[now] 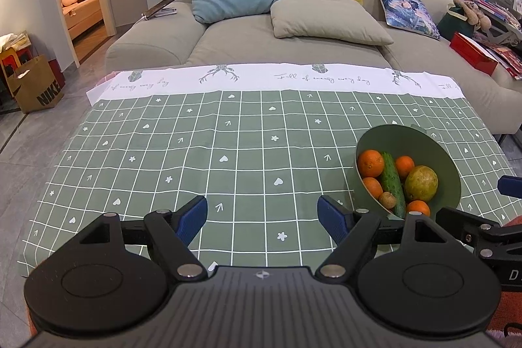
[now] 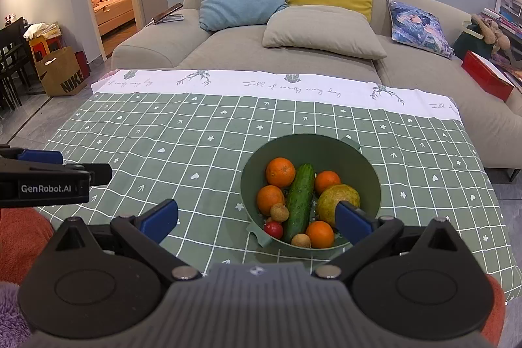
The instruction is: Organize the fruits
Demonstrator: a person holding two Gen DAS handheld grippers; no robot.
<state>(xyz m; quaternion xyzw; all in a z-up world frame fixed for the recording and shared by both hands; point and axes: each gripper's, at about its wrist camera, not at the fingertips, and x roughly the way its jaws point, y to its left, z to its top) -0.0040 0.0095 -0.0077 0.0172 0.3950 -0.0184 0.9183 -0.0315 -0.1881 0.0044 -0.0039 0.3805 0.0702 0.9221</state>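
Two grippers hover empty over the desk (image 1: 195, 152), jaws spread wide: left gripper (image 1: 262, 214) beside the fruit bowl (image 2: 368, 175), right gripper (image 2: 256, 216) just above it.

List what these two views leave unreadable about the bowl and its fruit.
- Left wrist view: the near rim of the bowl and its nearest fruit are hidden behind the left gripper.
- Right wrist view: part of the yellow-green fruit is covered by a blue pad of the right gripper.
- Both views: anything under the cucumber is hidden.
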